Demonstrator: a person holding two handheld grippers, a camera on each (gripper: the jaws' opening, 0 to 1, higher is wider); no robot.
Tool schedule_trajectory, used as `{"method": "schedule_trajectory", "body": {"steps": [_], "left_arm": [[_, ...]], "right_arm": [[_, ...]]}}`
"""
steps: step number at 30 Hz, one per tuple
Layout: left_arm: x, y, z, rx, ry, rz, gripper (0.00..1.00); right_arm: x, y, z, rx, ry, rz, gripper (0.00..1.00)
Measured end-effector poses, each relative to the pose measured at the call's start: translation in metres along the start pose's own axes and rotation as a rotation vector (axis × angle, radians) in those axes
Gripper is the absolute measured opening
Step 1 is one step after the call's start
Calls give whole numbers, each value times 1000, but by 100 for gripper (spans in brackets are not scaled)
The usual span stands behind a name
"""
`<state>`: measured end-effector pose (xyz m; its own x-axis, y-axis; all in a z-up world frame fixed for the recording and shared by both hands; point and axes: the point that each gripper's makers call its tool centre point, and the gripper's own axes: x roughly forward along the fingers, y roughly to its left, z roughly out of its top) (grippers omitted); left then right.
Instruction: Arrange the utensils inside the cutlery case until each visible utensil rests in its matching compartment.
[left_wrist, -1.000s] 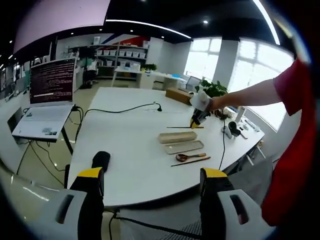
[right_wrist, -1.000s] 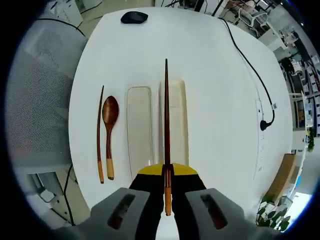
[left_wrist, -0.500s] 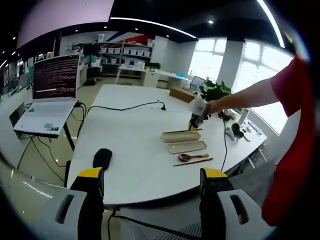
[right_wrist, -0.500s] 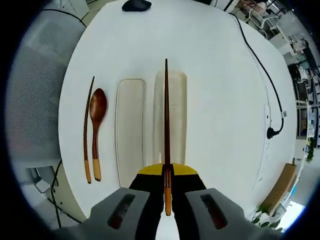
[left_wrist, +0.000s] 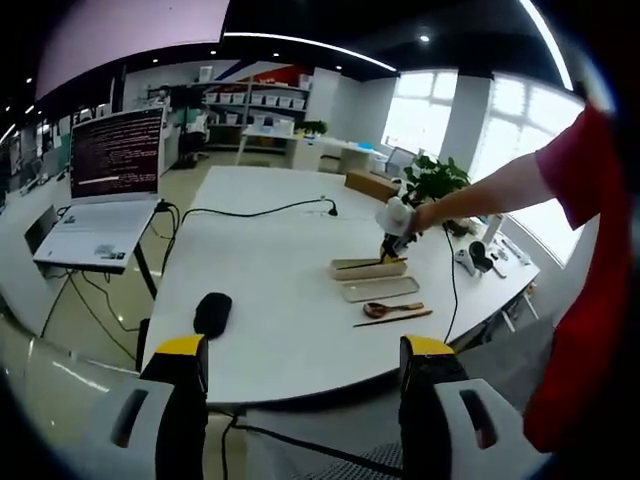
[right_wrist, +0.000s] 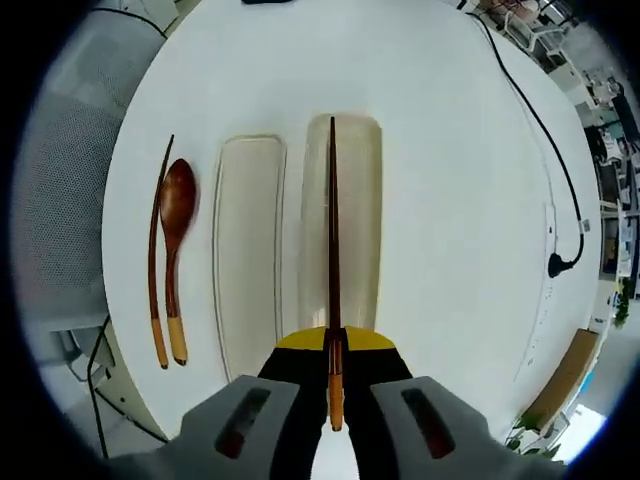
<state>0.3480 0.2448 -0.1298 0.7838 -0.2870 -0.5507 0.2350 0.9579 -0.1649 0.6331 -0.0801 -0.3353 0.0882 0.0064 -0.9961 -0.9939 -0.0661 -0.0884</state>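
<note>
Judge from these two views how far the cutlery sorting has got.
Nothing is packed yet. The right gripper holds one dark wooden chopstick lengthwise above the beige cutlery case. The other wooden chopstick and wooden spoon lie on the white table, beside the flat beige lid. The left gripper is open.

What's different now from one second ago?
The right gripper, shut on a chopstick the whole time, has come down closer over the case. The spoon, the other chopstick and the lid stayed put. The left gripper remained open, holding nothing.
</note>
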Motion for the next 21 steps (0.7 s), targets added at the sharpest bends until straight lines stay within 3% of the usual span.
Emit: {"method": "schedule_trajectory", "body": {"steps": [3,9,21], "left_arm": [[0,-1,0,8,3,3,80],[-1,0,-1,9,8,13,80],[-2,-1,-4,15,25,24,79]], "right_arm": [[3,-2,-3,22,-3,16,0],[9,7,-5,-32,20,35,0],[13,0,5,-97,35,27,0]]}}
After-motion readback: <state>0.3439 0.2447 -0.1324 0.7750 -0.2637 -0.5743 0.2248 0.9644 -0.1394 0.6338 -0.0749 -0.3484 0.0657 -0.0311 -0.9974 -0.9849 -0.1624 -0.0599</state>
